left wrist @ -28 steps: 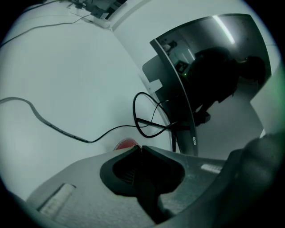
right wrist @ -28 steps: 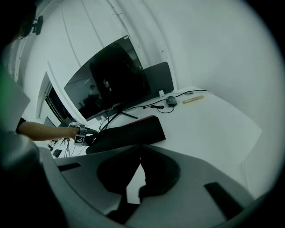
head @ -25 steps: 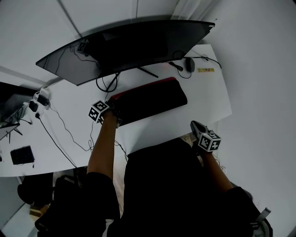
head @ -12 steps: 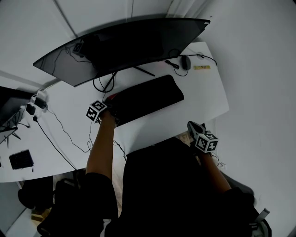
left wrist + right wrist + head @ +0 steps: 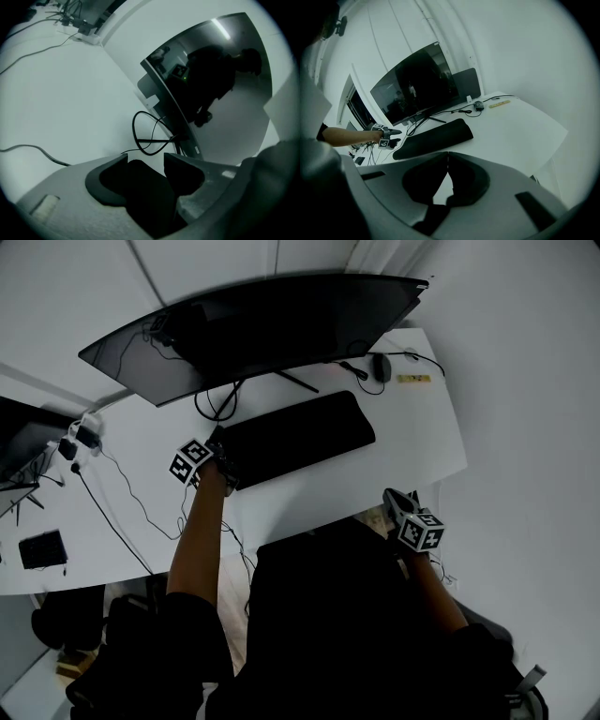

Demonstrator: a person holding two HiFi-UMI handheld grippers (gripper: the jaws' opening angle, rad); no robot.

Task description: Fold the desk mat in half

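Worktop (image 5: 412,432) is carrying the monitor (image 5: 262,324). Before it the desk mat (image 5: 295,437) is lying as a narrow strip, seemingly doubled. Probably limp and light: take it by thin edge corners. Left tongs (image 5: 221,452) are gaping empty beside its left end. Right tongs (image 5: 396,501) are hanging closed, off the worktop.

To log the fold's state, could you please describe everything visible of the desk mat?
The desk mat is black, matte and soft-looking, apparently doubled into a long, narrow band with rounded ends. It lies flat on the white desk, slanted before the monitor. The open left gripper sits at its left end, not gripping it.
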